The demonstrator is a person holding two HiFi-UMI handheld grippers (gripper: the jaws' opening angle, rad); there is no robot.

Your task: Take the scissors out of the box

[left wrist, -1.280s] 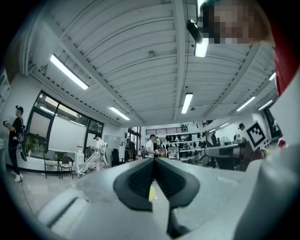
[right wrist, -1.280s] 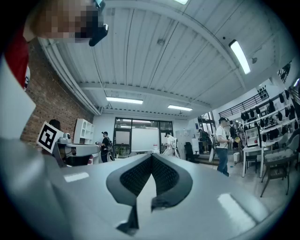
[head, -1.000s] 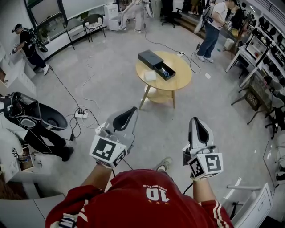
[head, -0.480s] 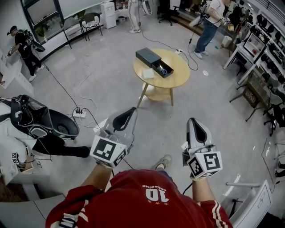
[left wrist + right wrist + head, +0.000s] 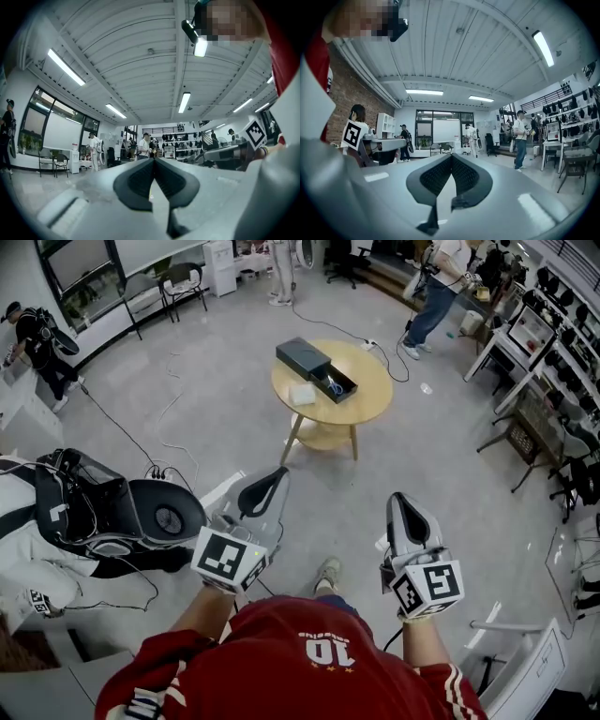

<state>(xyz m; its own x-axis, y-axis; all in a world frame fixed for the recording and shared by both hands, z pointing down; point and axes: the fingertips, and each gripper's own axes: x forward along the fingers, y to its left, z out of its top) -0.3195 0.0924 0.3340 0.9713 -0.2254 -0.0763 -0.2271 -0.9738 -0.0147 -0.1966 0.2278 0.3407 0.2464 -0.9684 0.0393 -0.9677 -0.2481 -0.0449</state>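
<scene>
Blue-handled scissors [image 5: 335, 387]: lying in the open part of the black rectangular box [image 5: 302, 355]. The box stands on the round light-wood surface [image 5: 371, 396], a small flat white item [image 5: 302, 394] just beside it. Left tongs [image 5: 279, 473], right tongs [image 5: 397, 499]: both pressed together, empty, well apart from the surface, over grey floor [image 5: 216, 409].

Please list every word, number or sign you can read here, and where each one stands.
"10": white number on the red shirt, upside down in the head view.
Left cube and right cube: square code patterns, no letters.
Everything else: too small to read.
</scene>
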